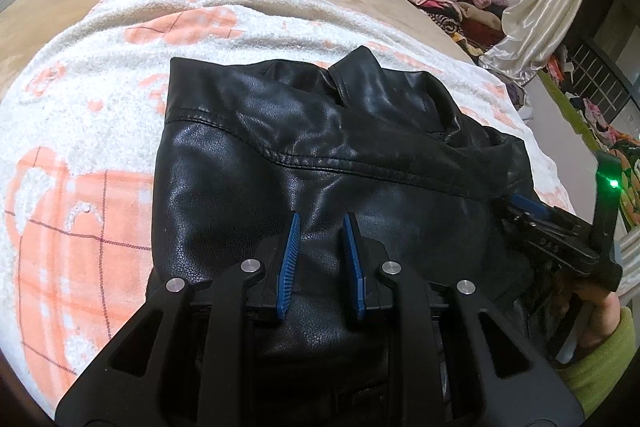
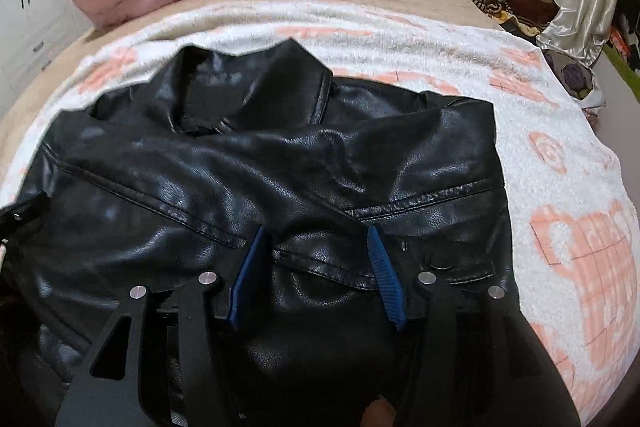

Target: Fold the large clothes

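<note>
**Jacket under both grippers, collar far end**

Black glossy leather jacket (image 1: 320, 155) lies on the white-and-peach fleece blanket (image 1: 80, 155) on the bed, directly beneath and ahead of both tools. Long axis runs away from them, collar at the far end. Left hand-held gripper (image 1: 322, 227) open, nothing between its fingers, hovering over the near-centre panel. Right hand-held gripper (image 2: 318, 239) also open, over the right-side seam. Both about equally near. Surface creased, sleeves apparently tucked in.
</note>
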Tool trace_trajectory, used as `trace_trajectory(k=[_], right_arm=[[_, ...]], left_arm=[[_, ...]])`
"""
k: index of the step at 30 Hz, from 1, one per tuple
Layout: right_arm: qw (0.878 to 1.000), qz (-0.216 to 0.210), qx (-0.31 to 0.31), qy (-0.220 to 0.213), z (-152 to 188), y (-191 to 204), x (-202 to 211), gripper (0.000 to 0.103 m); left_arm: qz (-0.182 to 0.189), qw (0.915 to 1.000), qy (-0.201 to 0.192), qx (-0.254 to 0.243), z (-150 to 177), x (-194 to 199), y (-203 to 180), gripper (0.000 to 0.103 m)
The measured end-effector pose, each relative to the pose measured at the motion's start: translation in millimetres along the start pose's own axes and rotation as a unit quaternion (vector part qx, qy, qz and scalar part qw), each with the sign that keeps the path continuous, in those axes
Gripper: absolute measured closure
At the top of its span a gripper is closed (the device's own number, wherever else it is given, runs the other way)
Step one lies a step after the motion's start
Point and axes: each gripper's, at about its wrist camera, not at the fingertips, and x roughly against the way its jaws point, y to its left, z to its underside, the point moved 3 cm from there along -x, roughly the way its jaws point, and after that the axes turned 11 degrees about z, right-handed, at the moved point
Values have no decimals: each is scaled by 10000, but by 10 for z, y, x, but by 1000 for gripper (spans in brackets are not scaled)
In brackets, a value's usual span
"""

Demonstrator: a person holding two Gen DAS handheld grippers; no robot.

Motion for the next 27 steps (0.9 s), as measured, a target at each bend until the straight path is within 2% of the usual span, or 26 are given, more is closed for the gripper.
trace_trajectory(k=[2, 3, 4, 5, 8, 9, 11, 12, 13, 14, 15, 18, 20, 22, 27], right_arm=[[9991, -271, -218, -237, -16, -85, 178, 51], [9985, -351, -287, -319, -8, -126, 269, 50], [9980, -398, -329, -368, 8, -153, 347, 46], [9975, -437, -374, -419, 17, -182, 410, 42], [9960, -462, -503, -569, 77, -268, 601, 41], [9953, -474, -571, -618, 105, -298, 659, 41], [9941, -517, -660, -682, 150, -324, 736, 41], [9936, -521, -691, -721, 185, -333, 783, 42], [9936, -511, -678, -749, 214, -329, 816, 50], [9938, -493, -647, -763, 247, -316, 845, 58], [9938, -495, -632, -767, 274, -330, 871, 60], [9940, -528, -552, -786, 349, -283, 937, 63], [9941, -497, -503, -817, 384, -246, 980, 63], [9936, -532, -511, -856, 406, -233, 1029, 63], [9936, -639, -388, -851, 387, -156, 1013, 63]], left_arm=[[-131, 9995, -113, -261, -46, 129, -104, 80], [-169, 9989, -206, -390, -72, 210, -156, 63], [-183, 9979, -354, -508, -103, 318, -198, 55], [-158, 9968, -518, -589, -133, 446, -233, 54], [-169, 9961, -696, -514, -155, 664, -145, 54], [-189, 9965, -687, -427, -135, 699, -79, 55], [-174, 9975, -633, -255, -57, 741, 54, 62], [-150, 9982, -556, -172, -8, 744, 97, 73], [-101, 9988, -476, -97, 27, 736, 124, 80], [12, 9991, -423, -41, 64, 725, 128, 83], [144, 9991, -394, -25, 87, 712, 105, 89], [425, 9985, -288, -176, 148, 629, -46, 90], [514, 9983, 84, -280, 261, 421, -162, 90], [260, 9988, 340, -249, 365, 229, -149, 90], [-98, 9981, 356, -495, 419, 150, -212, 89]])
